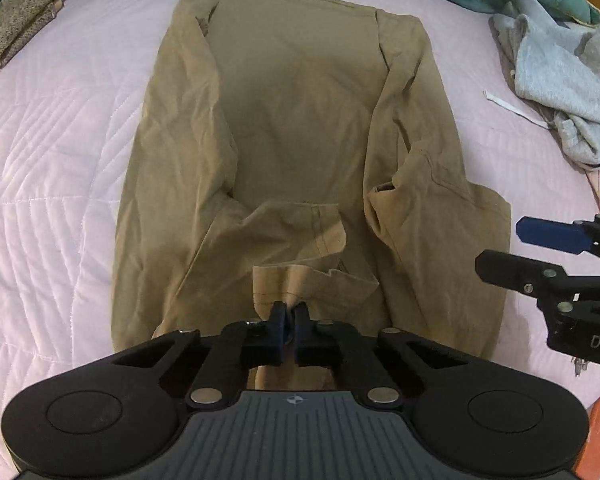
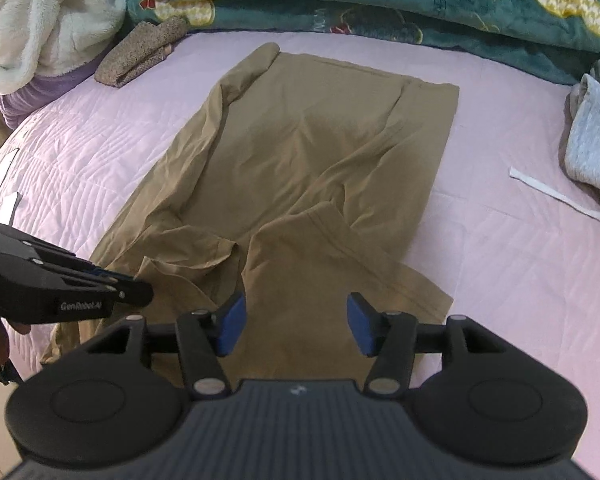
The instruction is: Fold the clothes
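Observation:
A tan shirt (image 1: 300,120) lies lengthwise on the pink quilted bed (image 1: 60,160), its sides and sleeves folded inward. My left gripper (image 1: 289,314) is shut on a fold of the shirt's near edge, and the cloth runs up from between its fingertips. From the right wrist view the shirt (image 2: 308,152) stretches away, and the left gripper (image 2: 138,290) comes in from the left over its near left corner. My right gripper (image 2: 295,322) stands open above the shirt's near right part, blue pads (image 2: 230,326) apart with nothing pinched. It also shows at the right edge as the right gripper (image 1: 512,250).
A teal patterned blanket (image 2: 380,4) lines the far side of the bed. A crumpled grey garment (image 1: 568,80) and a white strip (image 2: 552,192) lie to the right. A brown knitted piece (image 2: 140,52) and a cream fluffy garment (image 2: 48,20) sit at the far left.

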`<control>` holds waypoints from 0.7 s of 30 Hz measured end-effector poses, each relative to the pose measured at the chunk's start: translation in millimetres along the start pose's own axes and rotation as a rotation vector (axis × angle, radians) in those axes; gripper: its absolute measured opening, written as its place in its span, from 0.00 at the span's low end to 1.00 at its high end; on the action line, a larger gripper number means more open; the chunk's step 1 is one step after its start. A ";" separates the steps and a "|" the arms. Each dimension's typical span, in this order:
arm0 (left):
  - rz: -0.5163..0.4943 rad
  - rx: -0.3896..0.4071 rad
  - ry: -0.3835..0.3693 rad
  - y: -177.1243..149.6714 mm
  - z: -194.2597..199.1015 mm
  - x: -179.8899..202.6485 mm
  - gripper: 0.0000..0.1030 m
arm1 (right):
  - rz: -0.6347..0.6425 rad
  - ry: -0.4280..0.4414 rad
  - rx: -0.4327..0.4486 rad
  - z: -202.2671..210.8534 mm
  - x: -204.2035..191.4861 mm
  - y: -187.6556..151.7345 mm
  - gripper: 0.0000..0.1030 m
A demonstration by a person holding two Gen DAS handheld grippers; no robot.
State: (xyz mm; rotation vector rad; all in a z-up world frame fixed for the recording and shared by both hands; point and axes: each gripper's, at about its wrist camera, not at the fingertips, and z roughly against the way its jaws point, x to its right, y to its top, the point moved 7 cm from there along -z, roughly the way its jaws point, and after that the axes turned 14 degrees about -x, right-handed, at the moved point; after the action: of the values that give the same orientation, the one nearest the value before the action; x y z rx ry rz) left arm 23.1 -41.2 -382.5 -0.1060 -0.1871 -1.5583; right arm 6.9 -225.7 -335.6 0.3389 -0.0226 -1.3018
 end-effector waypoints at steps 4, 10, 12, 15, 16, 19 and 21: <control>-0.001 0.032 -0.017 -1.3 18.2 -4.4 0.01 | -0.020 -0.003 0.009 4.9 -2.8 3.3 0.55; 0.062 0.139 -0.003 -1.9 70.4 -39.0 0.01 | -0.029 -0.033 0.004 8.2 -16.3 7.1 0.56; 0.090 0.172 0.018 -3.7 88.3 -58.5 0.01 | -0.030 -0.047 0.002 8.5 -23.2 10.0 0.56; 0.164 0.212 0.080 -11.7 112.2 -98.8 0.01 | -0.022 -0.067 0.003 9.2 -37.6 14.0 0.56; 0.192 0.222 0.109 -15.5 119.0 -114.1 0.01 | -0.021 -0.070 0.003 9.2 -42.9 15.5 0.56; 0.266 0.233 0.197 -29.2 133.0 -158.1 0.01 | -0.022 -0.076 0.008 7.6 -58.9 19.5 0.56; 0.302 0.222 0.250 -38.3 137.8 -186.0 0.01 | -0.019 -0.076 0.013 6.9 -69.0 21.9 0.56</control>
State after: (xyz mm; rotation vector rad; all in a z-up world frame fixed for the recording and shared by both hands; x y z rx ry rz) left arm -22.8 166.6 -283.8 0.2257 -0.1380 -1.2277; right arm 7.2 -157.0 -311.5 0.3012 -0.0917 -1.3338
